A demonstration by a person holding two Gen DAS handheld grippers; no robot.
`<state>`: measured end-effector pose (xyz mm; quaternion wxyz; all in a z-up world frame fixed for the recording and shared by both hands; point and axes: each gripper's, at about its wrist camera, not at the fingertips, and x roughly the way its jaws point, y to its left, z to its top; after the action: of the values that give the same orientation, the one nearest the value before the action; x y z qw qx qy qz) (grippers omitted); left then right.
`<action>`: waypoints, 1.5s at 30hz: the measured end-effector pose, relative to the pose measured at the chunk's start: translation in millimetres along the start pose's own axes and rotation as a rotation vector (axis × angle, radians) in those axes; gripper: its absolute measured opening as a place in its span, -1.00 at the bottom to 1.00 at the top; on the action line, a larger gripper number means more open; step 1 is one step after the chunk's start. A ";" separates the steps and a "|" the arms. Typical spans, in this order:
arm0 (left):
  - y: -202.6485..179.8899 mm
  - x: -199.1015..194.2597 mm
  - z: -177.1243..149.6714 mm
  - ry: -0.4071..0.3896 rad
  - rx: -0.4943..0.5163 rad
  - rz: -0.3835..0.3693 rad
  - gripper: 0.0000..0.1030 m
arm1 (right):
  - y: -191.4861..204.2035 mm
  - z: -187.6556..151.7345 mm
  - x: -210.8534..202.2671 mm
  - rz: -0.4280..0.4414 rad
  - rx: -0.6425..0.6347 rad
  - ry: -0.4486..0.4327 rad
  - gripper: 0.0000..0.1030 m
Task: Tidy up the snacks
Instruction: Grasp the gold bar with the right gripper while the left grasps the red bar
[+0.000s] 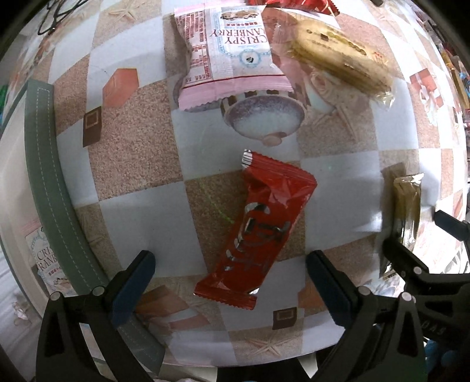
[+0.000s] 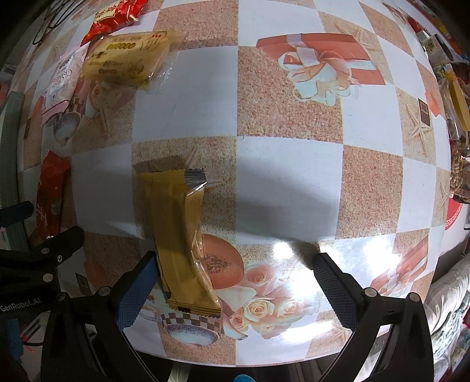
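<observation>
Snacks lie spread on a checkered tablecloth [image 2: 288,117] printed with roses, gift boxes and starfish.

Left gripper [image 1: 232,282]: fingers spread wide, pointing steeply down. A red snack bar [image 1: 258,232] lies flat on the cloth between them, slanted, touching neither pad. Beyond it, a pink cranberry crisp packet [image 1: 229,55]; just right of that, a clear-wrapped round cookie [image 1: 337,55], its wrapper touching the pink packet's edge. More red wrappers [image 1: 293,4] at the top edge, partly cut off. A green stitched box rim [image 1: 53,188] runs down the left side of this view; inside it, another pink packet [image 1: 48,261], mostly hidden.

Right gripper [image 2: 235,282]: fingers also wide, pointing straight down. A yellow snack bar [image 2: 179,238] lies on the cloth close against the left blue pad [image 2: 135,291]; whether it actually touches I cannot tell. The right pad is well clear of it. The bar is not gripped.

Far right edge of the table: a crowd of other packets [image 2: 458,111], too distorted to identify.
</observation>
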<state>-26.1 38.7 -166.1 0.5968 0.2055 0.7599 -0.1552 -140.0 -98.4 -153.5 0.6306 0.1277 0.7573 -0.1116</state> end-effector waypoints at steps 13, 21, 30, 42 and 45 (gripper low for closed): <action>-0.6 4.4 1.8 -0.002 0.000 -0.002 1.00 | -0.8 1.1 1.3 0.001 -0.001 -0.003 1.00; -0.6 4.5 2.0 -0.004 0.000 -0.002 1.00 | -0.3 0.2 0.3 0.001 -0.001 -0.003 1.00; -0.4 3.0 -0.3 -0.016 0.001 -0.003 1.00 | -0.6 0.4 -0.5 0.001 -0.002 -0.006 1.00; -0.6 2.8 -0.6 -0.020 0.003 -0.003 1.00 | -0.6 -0.6 -0.7 0.001 -0.002 -0.012 1.00; -0.3 2.9 -0.6 -0.019 0.003 -0.003 1.00 | -0.7 -0.3 -1.3 0.001 -0.002 -0.016 1.00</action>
<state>-27.3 39.1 -168.8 0.6036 0.2035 0.7542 -0.1593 -140.3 -99.1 -152.2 0.6368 0.1265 0.7524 -0.1114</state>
